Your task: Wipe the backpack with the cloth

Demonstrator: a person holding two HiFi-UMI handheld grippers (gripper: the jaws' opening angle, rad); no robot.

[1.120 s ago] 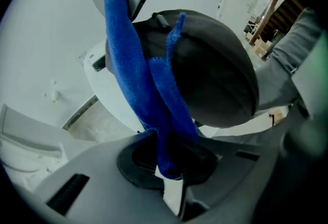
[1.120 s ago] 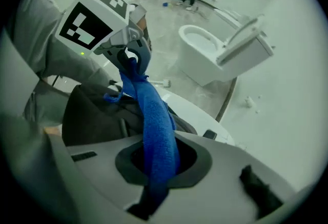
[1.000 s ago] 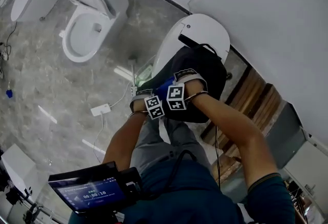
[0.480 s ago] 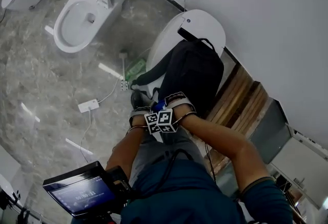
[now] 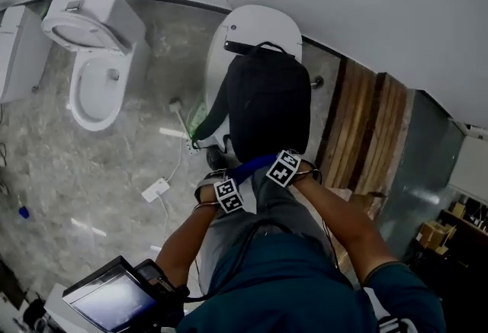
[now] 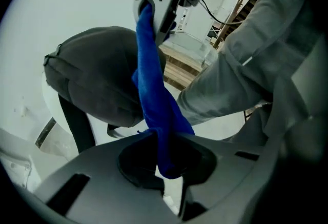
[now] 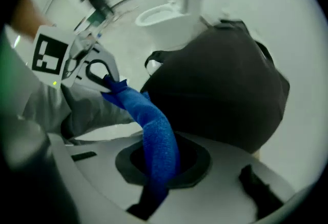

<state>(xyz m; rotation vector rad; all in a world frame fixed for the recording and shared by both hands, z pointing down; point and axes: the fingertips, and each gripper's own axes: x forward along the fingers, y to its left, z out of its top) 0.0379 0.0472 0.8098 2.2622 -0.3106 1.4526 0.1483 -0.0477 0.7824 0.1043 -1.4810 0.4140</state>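
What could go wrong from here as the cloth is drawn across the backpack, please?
1. The blue cloth, clamped in both the left gripper and the right gripper, is bunched into a narrow rope, so it may wipe only a thin stripe.
2. The black backpack rests unheld on the rounded toilet lid. A firm pull could slide it off.

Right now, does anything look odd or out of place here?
The black backpack sits on a closed toilet lid, an odd perch. The blue cloth is twisted ropelike, clamped by the left gripper and right gripper, not spread flat.
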